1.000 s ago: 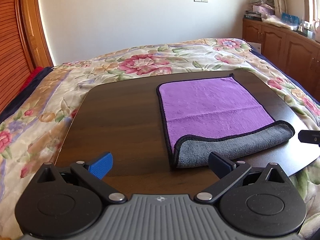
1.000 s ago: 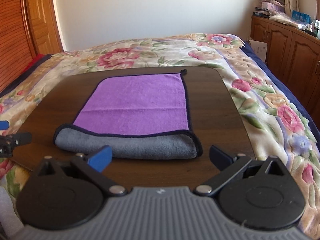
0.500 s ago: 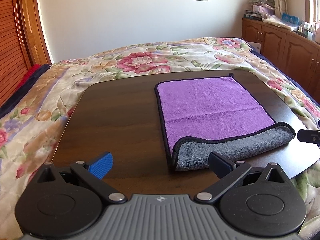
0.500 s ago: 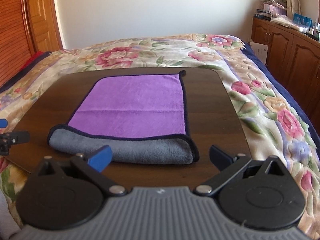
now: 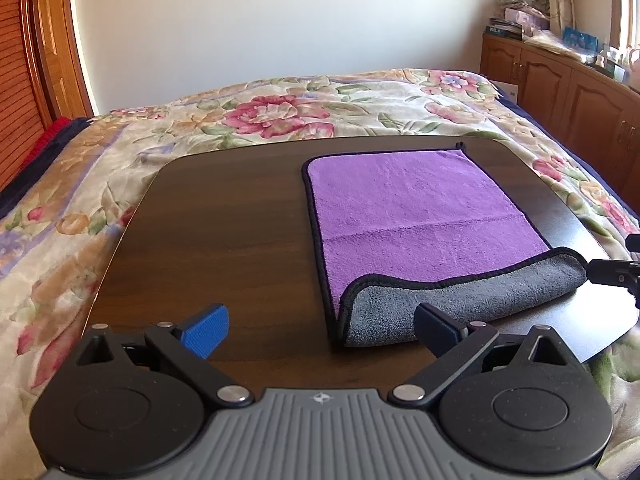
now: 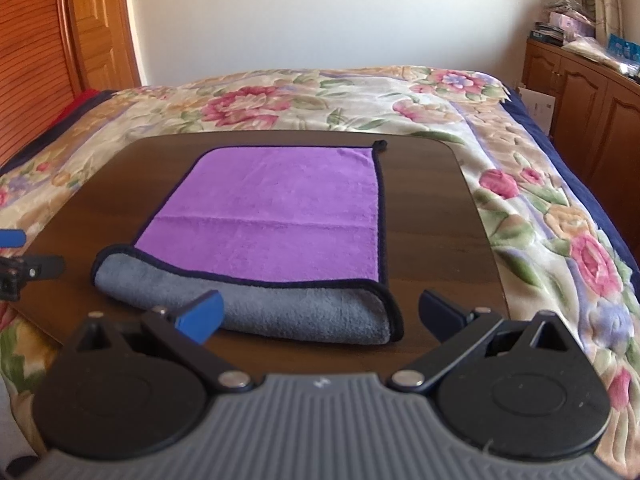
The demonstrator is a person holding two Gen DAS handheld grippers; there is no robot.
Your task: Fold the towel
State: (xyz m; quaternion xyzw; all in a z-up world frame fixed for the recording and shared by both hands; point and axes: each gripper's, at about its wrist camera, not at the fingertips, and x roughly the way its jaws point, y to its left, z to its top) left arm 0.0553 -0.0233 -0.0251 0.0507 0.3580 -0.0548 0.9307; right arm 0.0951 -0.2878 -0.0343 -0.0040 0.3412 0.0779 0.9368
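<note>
A purple towel [image 5: 420, 212] with a dark hem lies flat on a dark wooden tabletop [image 5: 224, 232]. Its near edge is turned over in a low roll, grey underside up [image 5: 460, 304]. It also shows in the right wrist view [image 6: 276, 216], grey roll [image 6: 280, 308] nearest. My left gripper [image 5: 320, 326] is open and empty, near the towel's near left corner. My right gripper [image 6: 320, 312] is open and empty, just in front of the grey roll's right half. Each gripper's tip shows at the edge of the other's view.
The tabletop [image 6: 432, 208] rests on a bed with a floral cover [image 5: 280, 112]. Wooden cabinets [image 5: 560, 84] with clutter on top stand at the right. A wooden slatted door [image 6: 36, 48] is at the left.
Both grippers have shifted slightly, the right one moving closer to the towel's grey roll. The towel has not moved. Both jaws stay open.
</note>
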